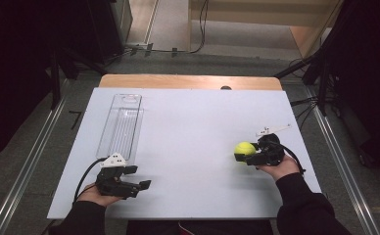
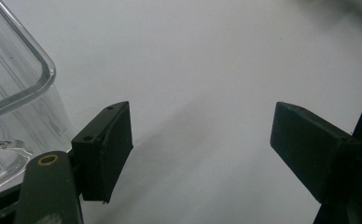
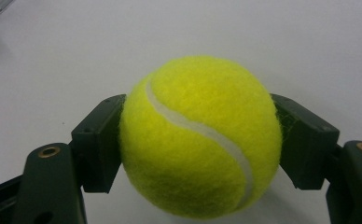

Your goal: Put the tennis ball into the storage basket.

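Note:
A yellow tennis ball [image 1: 245,148] sits at the right of the white table, held between the jaws of my right gripper [image 1: 242,154]. In the right gripper view the ball [image 3: 200,137] has both black pads pressed against its sides, and my right gripper [image 3: 200,144] is shut on it. My left gripper [image 1: 141,188] rests near the table's front left edge, pointing right. In its own view my left gripper [image 2: 200,144] stands open with only bare table between the pads.
A long clear plastic tray [image 1: 121,126] lies on the left half of the white table [image 1: 188,127], just beyond my left gripper; its rounded corner [image 2: 18,79] shows in the left gripper view. Metal rails and cables run along the floor on both sides.

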Tool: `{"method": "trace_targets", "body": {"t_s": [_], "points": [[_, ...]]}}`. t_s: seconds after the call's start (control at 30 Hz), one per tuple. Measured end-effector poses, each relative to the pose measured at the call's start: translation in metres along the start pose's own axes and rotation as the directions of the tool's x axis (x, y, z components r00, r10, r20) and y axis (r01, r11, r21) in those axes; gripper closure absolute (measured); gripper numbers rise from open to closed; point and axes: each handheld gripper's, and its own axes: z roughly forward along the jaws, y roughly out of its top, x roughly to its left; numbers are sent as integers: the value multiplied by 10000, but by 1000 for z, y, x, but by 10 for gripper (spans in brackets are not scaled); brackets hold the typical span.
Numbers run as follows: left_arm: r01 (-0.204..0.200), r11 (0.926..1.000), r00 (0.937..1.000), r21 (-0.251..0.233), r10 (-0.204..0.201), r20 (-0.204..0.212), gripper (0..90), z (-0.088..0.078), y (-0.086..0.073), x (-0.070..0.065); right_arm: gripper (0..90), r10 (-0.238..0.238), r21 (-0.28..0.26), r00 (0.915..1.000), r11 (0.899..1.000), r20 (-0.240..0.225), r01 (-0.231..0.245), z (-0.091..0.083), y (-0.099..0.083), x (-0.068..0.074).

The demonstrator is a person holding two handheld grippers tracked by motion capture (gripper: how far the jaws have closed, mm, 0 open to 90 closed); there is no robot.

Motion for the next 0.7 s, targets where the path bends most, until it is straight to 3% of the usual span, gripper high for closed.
{"method": "trace_targets", "body": {"t_s": [0.7], "points": [[-61, 10000, 10000, 4, 61, 0, 215, 1, 0, -1, 238, -348, 1, 9981, 9994, -516, 348, 10, 12, 23]]}}
